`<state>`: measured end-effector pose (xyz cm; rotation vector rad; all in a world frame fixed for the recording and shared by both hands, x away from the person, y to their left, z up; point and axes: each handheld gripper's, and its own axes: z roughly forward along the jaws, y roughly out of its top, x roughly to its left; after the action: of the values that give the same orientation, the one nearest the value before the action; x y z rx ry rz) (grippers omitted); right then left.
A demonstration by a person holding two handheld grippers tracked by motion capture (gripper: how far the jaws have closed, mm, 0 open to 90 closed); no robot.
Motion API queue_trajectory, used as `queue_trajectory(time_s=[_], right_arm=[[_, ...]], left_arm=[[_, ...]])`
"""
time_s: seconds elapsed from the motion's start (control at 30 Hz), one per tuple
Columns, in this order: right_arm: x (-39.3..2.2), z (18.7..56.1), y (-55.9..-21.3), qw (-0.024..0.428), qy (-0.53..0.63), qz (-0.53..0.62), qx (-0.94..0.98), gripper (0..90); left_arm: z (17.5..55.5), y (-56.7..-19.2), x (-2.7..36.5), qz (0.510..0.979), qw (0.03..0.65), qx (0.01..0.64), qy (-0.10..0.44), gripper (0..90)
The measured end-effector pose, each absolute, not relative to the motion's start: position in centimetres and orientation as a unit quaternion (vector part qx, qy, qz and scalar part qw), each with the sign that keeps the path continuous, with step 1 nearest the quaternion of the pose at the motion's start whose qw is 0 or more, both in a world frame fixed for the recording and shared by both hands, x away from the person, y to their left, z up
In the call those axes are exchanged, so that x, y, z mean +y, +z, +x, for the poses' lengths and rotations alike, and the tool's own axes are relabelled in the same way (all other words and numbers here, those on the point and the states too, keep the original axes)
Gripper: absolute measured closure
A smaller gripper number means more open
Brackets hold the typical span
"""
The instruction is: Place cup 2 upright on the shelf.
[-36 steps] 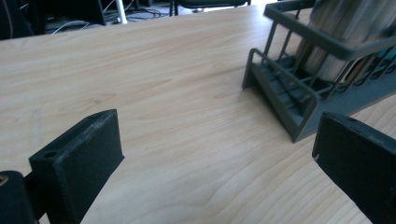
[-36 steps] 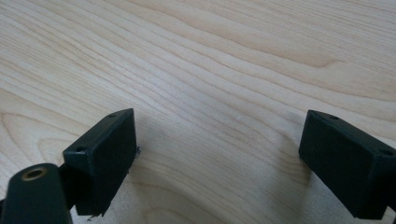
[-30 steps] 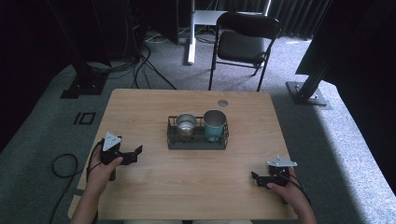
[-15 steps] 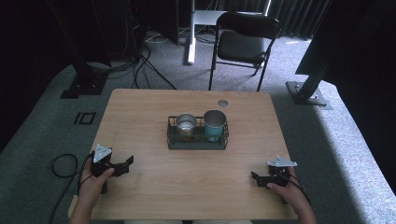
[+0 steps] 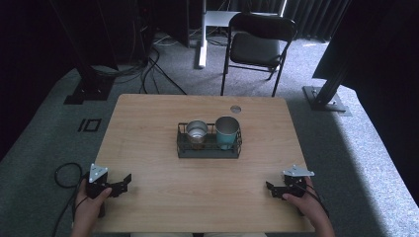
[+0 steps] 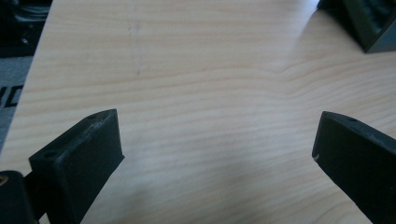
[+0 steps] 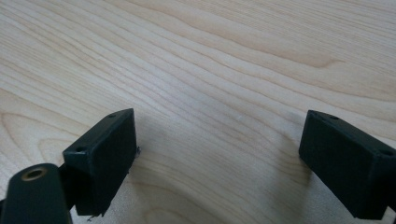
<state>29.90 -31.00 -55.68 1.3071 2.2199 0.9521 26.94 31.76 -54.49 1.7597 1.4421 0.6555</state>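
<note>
Left gripper (image 5: 123, 181): near table (image 5: 148, 128) corner, jaws spread, nothing between.
Right gripper (image 5: 271, 188): opposite near corner, jaws spread, empty.
Wire rack (image 5: 209, 149): table centre, well beyond both, holding steel cup (image 5: 197, 131) and teal cup (image 5: 227, 131).
Hidden: cup bases behind rack.
Writing: none legible.
Chair (image 5: 257, 47): beyond table.
</note>
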Motion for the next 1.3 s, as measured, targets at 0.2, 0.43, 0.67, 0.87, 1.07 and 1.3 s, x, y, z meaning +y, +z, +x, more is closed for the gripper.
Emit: queue_trajectory(time_s=[0.2, 0.43, 0.67, 0.87, 1.07, 1.3], right_arm=[[-31.00, 29.90, -55.68, 0.196, 0.340, 0.467, 0.793, 10.8], [-31.00, 29.90, -55.68, 0.196, 0.340, 0.467, 0.793, 10.8], [-31.00, 29.90, -55.68, 0.196, 0.340, 0.467, 0.793, 10.8], [-31.00, 29.90, -55.68, 0.197, 0.340, 0.466, 0.793, 10.8], [-31.00, 29.90, -55.68, 0.197, 0.340, 0.466, 0.793, 10.8], [-31.00, 29.89, -55.69, 0.197, 0.340, 0.466, 0.793, 10.8]], left_arm=[[26.40, -54.87, 32.19, 0.682, 0.357, 0.583, 0.259, 2.3], [26.12, -55.11, 32.49, 0.676, 0.339, 0.598, 0.264, 2.3], [26.03, -55.29, 32.49, 0.680, 0.302, 0.617, 0.259, 2.3], [26.18, -55.50, 32.79, 0.679, 0.272, 0.633, 0.254, 2.3], [26.26, -55.49, 32.71, 0.681, 0.269, 0.632, 0.254, 2.2], [26.34, -55.50, 32.61, 0.677, 0.268, 0.636, 0.255, 2.1]])
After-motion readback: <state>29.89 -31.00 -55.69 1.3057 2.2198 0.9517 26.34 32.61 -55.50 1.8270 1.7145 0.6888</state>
